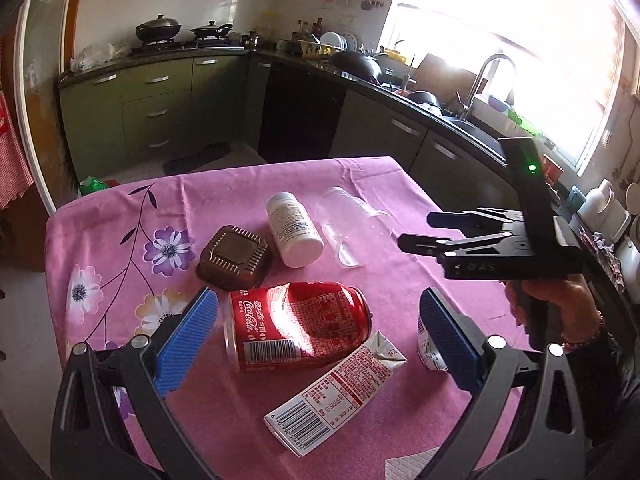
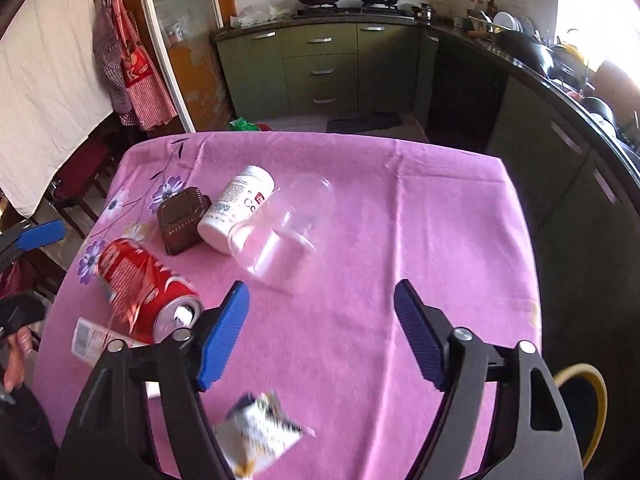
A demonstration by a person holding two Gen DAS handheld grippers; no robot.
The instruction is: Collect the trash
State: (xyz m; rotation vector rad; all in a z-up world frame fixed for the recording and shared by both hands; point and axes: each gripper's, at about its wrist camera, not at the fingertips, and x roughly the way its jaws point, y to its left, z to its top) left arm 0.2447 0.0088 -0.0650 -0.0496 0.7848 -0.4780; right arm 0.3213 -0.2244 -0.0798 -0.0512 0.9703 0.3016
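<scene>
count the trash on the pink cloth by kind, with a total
can: 1
cartons: 2
white bottle: 1
clear cups: 2, nested as far as the views show
brown box: 1
total: 7

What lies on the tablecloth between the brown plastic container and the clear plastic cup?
A white bottle lies on its side between the brown container and the clear cup; both wrist views show it.
</scene>
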